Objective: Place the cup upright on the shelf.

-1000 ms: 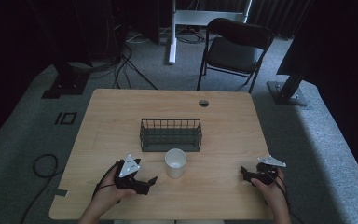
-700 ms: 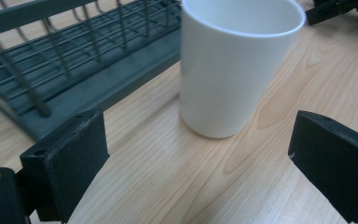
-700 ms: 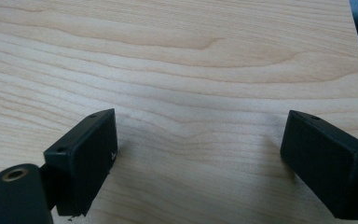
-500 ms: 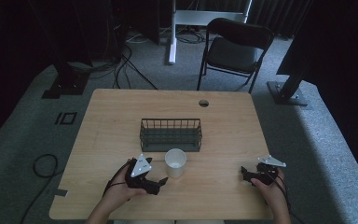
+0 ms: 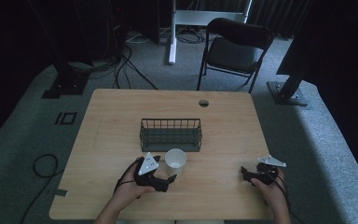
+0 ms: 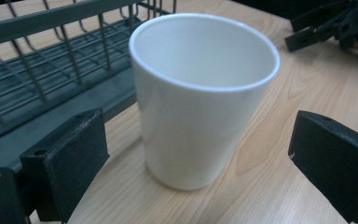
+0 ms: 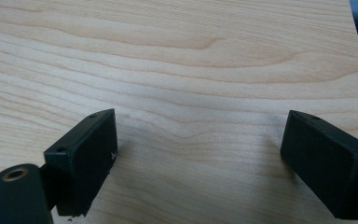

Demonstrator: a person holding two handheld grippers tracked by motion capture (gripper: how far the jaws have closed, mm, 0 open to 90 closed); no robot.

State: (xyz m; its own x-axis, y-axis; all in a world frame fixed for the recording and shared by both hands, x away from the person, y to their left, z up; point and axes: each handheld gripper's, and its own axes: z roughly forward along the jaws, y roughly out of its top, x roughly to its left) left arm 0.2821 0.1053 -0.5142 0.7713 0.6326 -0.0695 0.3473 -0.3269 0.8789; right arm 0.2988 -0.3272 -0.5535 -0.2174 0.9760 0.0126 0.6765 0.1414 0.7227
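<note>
My left gripper (image 6: 200, 158) jaws apart, flanking white cup (image 6: 204, 93) — no contact; right gripper (image 7: 198, 158) jaws apart over bare table (image 7: 191, 60).

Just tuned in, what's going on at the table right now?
A person holds a gripper in each hand. The left gripper is open with its jaws either side of the white cup, not yet touching it; the cup stands upright just in front of the wire basket. The right gripper rests open over bare table.
</note>
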